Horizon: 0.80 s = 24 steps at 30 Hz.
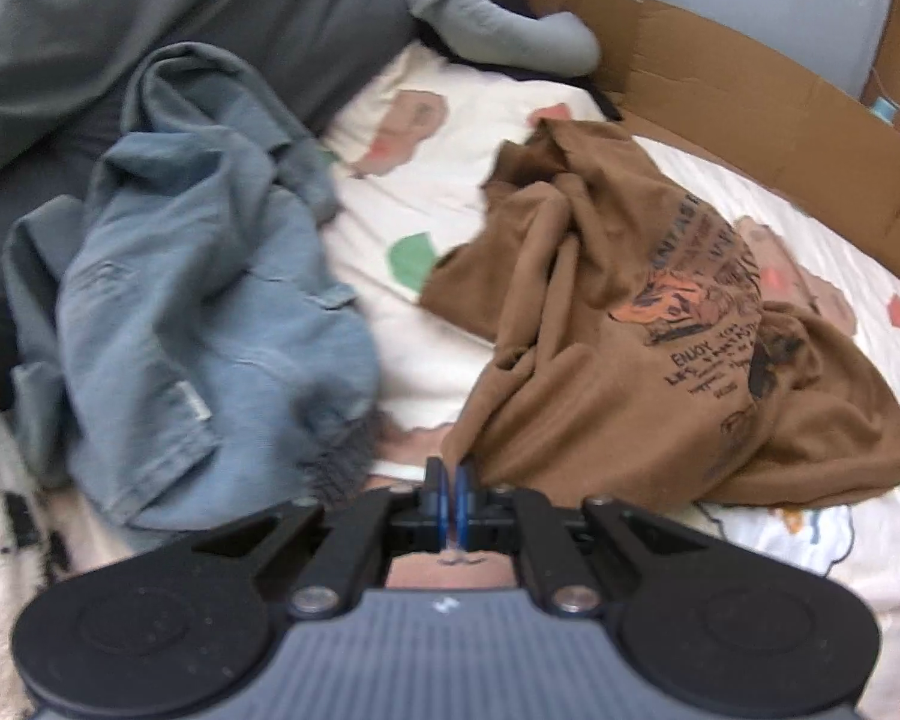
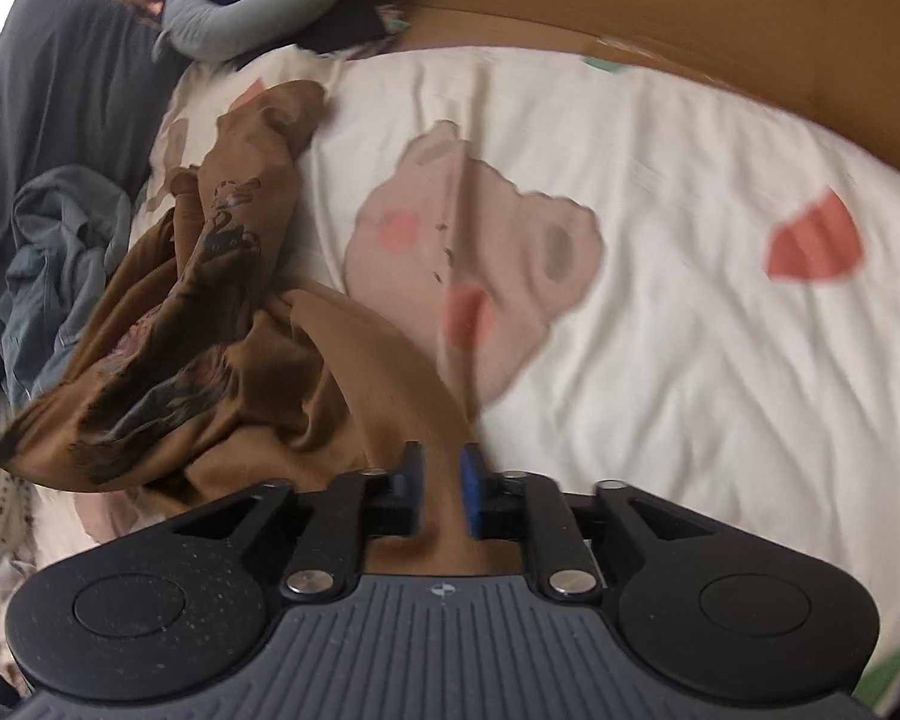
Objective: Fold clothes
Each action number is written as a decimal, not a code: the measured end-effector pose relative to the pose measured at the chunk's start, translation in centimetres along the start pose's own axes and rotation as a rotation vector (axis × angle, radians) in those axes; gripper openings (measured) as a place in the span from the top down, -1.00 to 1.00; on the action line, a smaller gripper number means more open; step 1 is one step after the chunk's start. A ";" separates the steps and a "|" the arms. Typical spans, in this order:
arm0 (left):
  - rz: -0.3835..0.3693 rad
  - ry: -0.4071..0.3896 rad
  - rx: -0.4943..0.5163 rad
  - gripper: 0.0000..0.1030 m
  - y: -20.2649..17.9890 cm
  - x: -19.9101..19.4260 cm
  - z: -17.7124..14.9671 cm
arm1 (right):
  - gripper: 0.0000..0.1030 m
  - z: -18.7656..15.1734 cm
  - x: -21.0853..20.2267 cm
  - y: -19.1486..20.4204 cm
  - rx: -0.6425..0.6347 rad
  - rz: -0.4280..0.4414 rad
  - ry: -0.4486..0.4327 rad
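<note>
The left gripper (image 1: pixel 450 480) is nearest the left wrist camera, its two blue pads pinched together on a corner of the brown T-shirt (image 1: pixel 660 348). No gap shows between them. From that corner the shirt spreads away in a crumpled heap, its dark and orange print facing up, on the cream bed sheet (image 1: pixel 444 192) printed with pink bears.

The right gripper (image 2: pixel 441 480) has its jaws slightly parted, and a strip of the same brown cloth runs between them; the pads do not seem to press on it, though blur makes this hard to judge.

Two garments lie on the bed: the brown T-shirt in the middle, and one blue garment (image 1: pixel 198 276) bunched just beside it toward the bed's left edge, a band of bare sheet between them. Behind the blue one lies one dark grey pillow (image 1: pixel 180 6) at the head of the bed, with one curved grey cushion (image 1: pixel 486 18) next to it. Brown cardboard (image 1: pixel 780 120) lines the far edge of the bed.
</note>
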State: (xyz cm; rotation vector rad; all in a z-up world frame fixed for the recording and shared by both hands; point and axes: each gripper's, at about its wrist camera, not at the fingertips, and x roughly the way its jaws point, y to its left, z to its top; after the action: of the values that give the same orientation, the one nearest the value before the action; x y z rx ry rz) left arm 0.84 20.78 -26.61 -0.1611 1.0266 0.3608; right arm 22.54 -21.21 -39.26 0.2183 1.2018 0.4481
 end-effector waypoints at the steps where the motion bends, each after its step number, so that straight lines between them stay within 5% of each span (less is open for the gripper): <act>1: 0.010 0.001 -0.004 0.94 0.3 -0.1 0.0 | 0.58 0.4 0.4 0.3 -0.014 0.005 -0.002; 14: 0.232 0.017 -0.069 0.95 5.2 -2.6 0.2 | 0.51 4.1 6.1 2.7 -0.126 -0.019 -0.030; 21: 0.260 0.023 -0.079 0.95 6.1 -2.7 -0.3 | 0.51 2.1 9.5 4.0 -0.178 -0.004 0.041; 24: 0.258 0.026 -0.077 0.95 6.0 -2.5 -0.5 | 0.26 1.1 9.9 4.8 -0.228 -0.009 0.040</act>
State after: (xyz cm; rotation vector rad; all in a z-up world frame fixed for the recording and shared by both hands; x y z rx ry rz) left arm -2.89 25.68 -24.50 -0.1024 1.0624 0.6341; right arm 25.37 -12.43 -45.35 0.0084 1.1799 0.5795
